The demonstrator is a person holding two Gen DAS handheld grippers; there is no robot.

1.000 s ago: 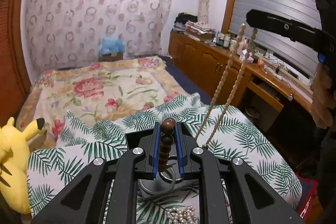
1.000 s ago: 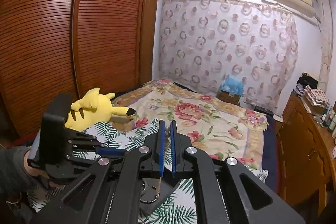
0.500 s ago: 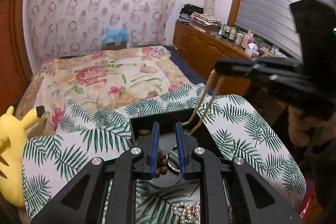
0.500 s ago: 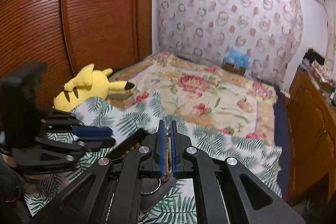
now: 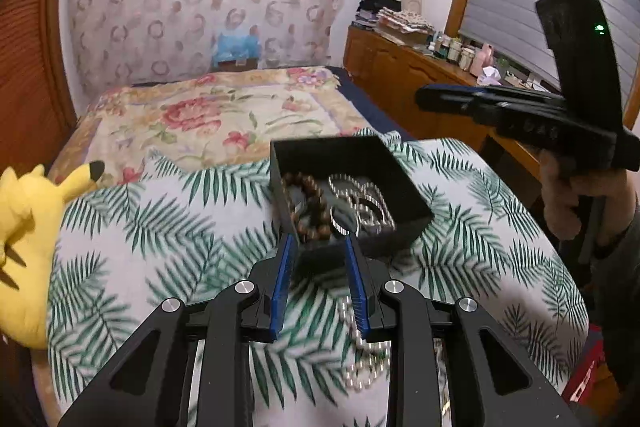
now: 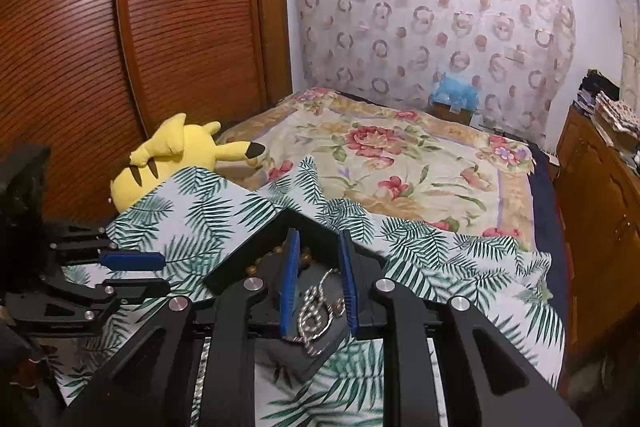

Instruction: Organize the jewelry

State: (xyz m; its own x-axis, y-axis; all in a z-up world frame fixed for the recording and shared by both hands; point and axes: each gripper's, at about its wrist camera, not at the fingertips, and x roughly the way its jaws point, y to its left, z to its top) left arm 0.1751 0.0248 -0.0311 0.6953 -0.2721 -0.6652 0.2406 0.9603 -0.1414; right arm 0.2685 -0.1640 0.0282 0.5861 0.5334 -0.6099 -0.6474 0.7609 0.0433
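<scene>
A black open box (image 5: 384, 163) sits on the palm-leaf cloth (image 5: 168, 227). Inside lie a brown wooden bead bracelet (image 5: 314, 205) and a pale beaded necklace (image 5: 366, 197) in coils. My left gripper (image 5: 318, 247) is open and empty, just short of the box's near wall. A pearl strand (image 5: 366, 363) lies on the cloth under it. My right gripper (image 6: 318, 247) is open and empty above the box (image 6: 256, 251); the necklace (image 6: 314, 311) lies between its fingers. The right gripper also shows in the left wrist view (image 5: 432, 95), raised to the right of the box.
A yellow plush toy (image 5: 24, 239) lies at the cloth's left edge, also in the right wrist view (image 6: 176, 155). A floral bedspread (image 5: 216, 115) stretches behind. A wooden dresser (image 5: 404, 67) with clutter runs along the right; a wooden wardrobe (image 6: 120, 27) stands left.
Both grippers have opened. The left let the brown bracelet drop into the box and pulled back. The right released the pale necklace into the box and stays raised.
</scene>
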